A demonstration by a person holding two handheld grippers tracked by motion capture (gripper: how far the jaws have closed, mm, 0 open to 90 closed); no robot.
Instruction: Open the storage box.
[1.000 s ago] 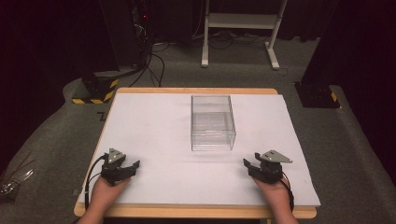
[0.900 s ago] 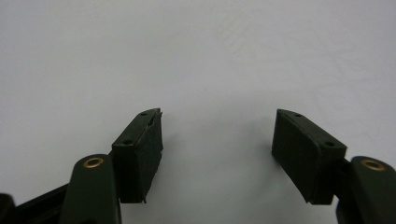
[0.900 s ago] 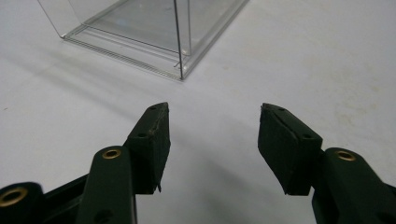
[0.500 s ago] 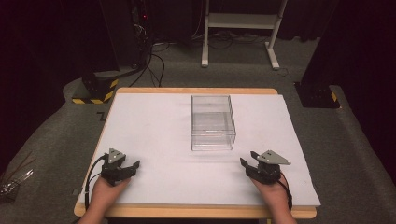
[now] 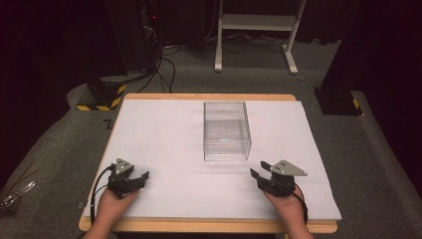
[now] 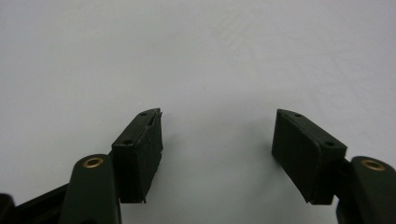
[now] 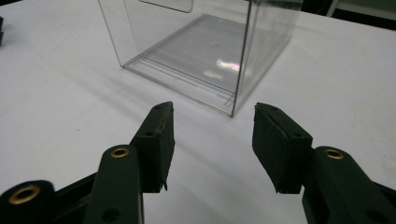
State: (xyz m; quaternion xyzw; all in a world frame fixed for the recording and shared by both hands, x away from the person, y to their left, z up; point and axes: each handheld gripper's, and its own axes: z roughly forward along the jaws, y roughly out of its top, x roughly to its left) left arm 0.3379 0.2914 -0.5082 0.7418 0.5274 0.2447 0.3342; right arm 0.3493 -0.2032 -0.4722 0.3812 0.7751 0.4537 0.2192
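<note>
No text, label, brand or number can be read anywhere. The one sign-like marking is the yellow-and-black hazard striping [image 5: 102, 100] on a dark base on the floor beyond the tabletop's far left corner; it bears no words.

box [image 7: 205, 51]: top and far side cut by upper edge, right gripper view | forearms: cut off at bottom edge, high view | clutter on floor [image 5: 15, 191]: far left, too dark to identify | counter [image 6: 196, 56]: blurred beyond jaws, left gripper view
</note>
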